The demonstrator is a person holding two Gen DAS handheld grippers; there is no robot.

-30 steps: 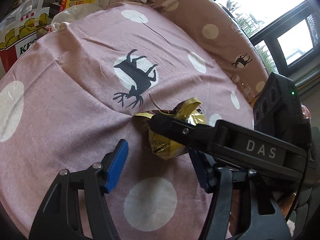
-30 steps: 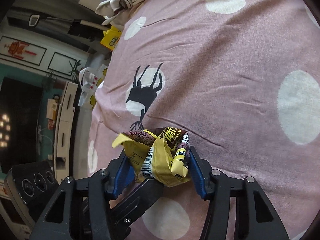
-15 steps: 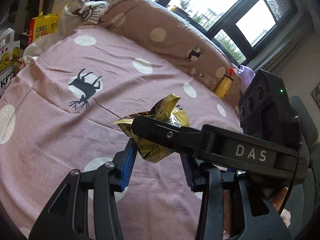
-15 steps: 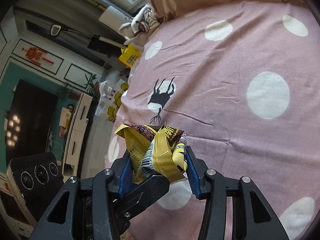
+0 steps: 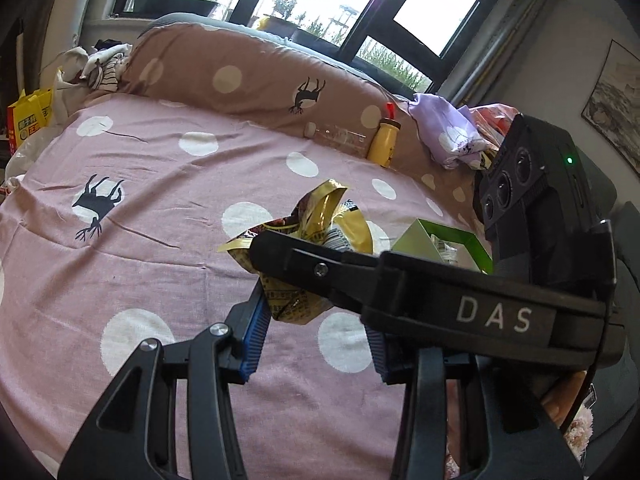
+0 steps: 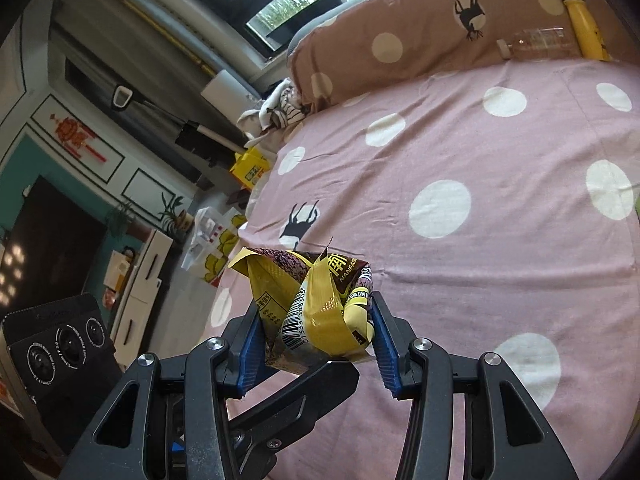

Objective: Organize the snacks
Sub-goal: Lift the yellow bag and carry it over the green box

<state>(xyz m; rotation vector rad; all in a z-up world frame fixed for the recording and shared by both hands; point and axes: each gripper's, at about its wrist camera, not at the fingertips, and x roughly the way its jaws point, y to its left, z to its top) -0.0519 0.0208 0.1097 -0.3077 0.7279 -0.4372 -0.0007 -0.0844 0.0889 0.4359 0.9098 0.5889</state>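
Right wrist view: crumpled snack packet (image 6: 316, 312) is clamped at lower centre by the right gripper (image 6: 318, 338). Judged light, crushable, slippery foil; best held mid-body. Left gripper (image 5: 316, 340): grip cannot be told.

The right gripper's arm (image 5: 400, 280) crosses ahead of the left gripper (image 5: 316, 340), hiding its right pad and the snack packet's (image 5: 320, 232) middle. The green box (image 5: 448, 240) beyond is mostly hidden.

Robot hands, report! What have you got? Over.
Right gripper shut on yellow snack bag. Left gripper open. Green box ahead; path looks clear.
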